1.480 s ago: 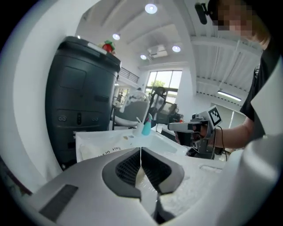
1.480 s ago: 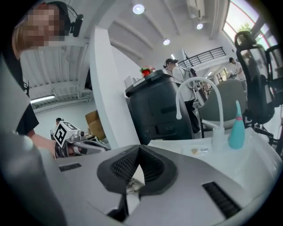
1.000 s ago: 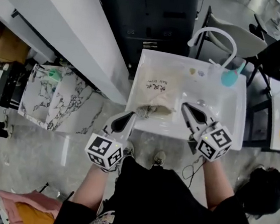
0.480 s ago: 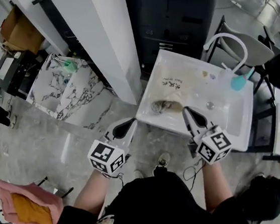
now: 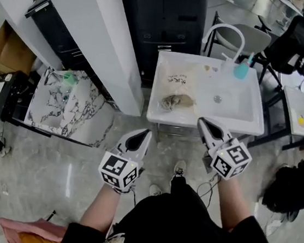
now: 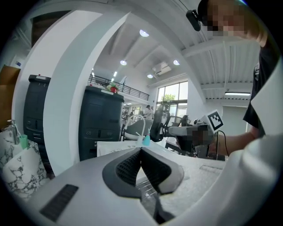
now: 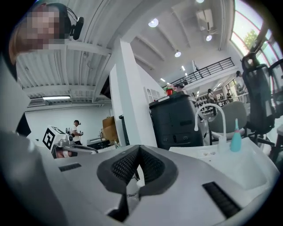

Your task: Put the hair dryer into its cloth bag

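My left gripper [image 6: 141, 152] has its jaws pressed together with nothing between the ribbed pads. The right gripper [image 7: 139, 151] is the same, jaws closed on nothing. I hold both at about the same height in front of my body, pointing nearly level toward the white washbasin [image 5: 255, 111], and neither touches anything. The right jaws hang just short of the basin's near rim. The left jaws sit further out, over the floor and off the basin's near left corner.

Ahead of both jaws, nearer the left pair, the cloth bag [image 5: 176, 87] lies flat in the left part of the basin. Its printed side faces up and its gathered mouth is turned toward me. No hair dryer lies loose in the basin or near either pair of jaws. The bag bulges at the mouth end, so I judge the dryer is probably inside, though I cannot see it. That would explain why my jaws are empty and shut: there is nothing left to carry.

Beyond the bag the basin is mostly bare, and the drain [image 5: 217, 99] lies ahead of my right jaws. At the far rim stand the white faucet [image 5: 224, 31] and a teal bottle [image 5: 241, 70], well away from the bag. A dark cabinet [image 5: 164, 20] stands behind the basin.
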The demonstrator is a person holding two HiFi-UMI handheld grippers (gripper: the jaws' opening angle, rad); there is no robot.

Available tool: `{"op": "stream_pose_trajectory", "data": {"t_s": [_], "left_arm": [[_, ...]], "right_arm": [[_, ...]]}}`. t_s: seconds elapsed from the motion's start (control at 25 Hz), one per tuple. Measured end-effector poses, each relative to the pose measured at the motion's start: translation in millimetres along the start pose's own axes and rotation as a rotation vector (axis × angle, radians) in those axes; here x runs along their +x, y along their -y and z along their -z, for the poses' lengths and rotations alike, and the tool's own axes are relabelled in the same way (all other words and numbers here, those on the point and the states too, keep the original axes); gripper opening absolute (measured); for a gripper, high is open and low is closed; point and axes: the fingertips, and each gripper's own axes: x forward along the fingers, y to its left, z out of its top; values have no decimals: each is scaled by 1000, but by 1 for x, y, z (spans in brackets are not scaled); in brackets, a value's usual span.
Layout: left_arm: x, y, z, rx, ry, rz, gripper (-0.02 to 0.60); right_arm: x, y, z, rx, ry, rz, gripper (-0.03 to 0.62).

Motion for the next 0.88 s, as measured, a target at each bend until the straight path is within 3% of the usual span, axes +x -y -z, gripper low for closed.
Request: {"op": "stream_pose_trajectory", "data": {"t_s": [0.4,0.68,0.88], "left_arm": [[-31,62,10,7,16,89,3],[-36,98,12,17,15,79,3],[-26,130,11,9,24,31,3]], "right_arm": [[-87,-33,12,-9,2,129,-2],[-119,-35,9,-15,11,109,-2],[-143,-23,7,-19,10,56,-2]]}}
